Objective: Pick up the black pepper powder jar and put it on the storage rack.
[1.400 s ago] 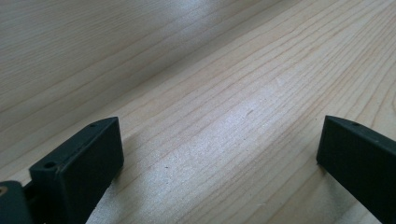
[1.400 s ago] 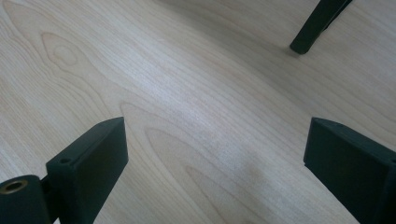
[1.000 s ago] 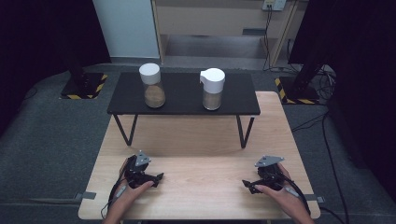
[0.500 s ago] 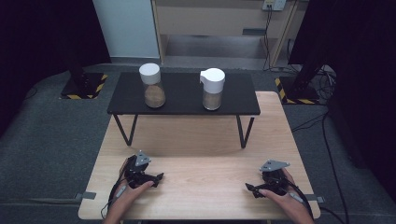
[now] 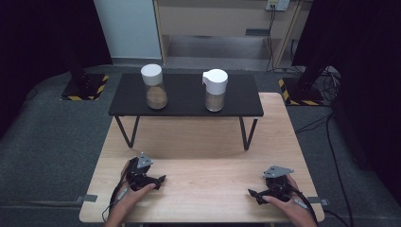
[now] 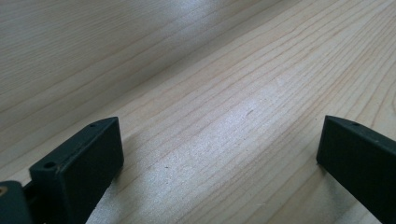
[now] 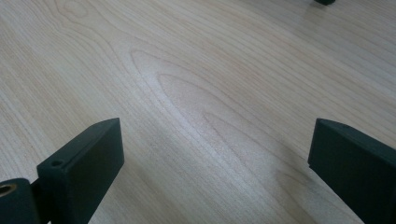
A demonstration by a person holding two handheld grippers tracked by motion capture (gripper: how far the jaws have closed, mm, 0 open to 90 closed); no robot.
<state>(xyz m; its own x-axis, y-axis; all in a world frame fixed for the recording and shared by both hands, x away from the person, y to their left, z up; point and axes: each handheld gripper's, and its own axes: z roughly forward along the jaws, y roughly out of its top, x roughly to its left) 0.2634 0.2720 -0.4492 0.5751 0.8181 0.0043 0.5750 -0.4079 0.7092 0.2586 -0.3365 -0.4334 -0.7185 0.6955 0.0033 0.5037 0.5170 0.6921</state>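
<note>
A light wooden tabletop (image 5: 203, 189) is seen from above; across its far edge a low black shelf (image 5: 187, 101) on thin legs is set. Two jars are carried on the shelf: a jar (image 5: 154, 87) with a white lid and brown contents stands towards the shelf's left end; a second jar (image 5: 215, 90) with a white spouted lid and paler contents stands towards its right end, well apart from the first. The left tongs (image 5: 158, 179) are held low near the tabletop's near left corner by a hand (image 5: 128, 197); the right tongs (image 5: 253, 194) are held near the near right corner by the other hand (image 5: 288, 208). In the left gripper view the left tongs (image 6: 219, 158) are spread wide over bare wood, nothing between the jaws; in the right gripper view the right tongs (image 7: 215, 158) are likewise parted and empty above the wood grain.
</note>
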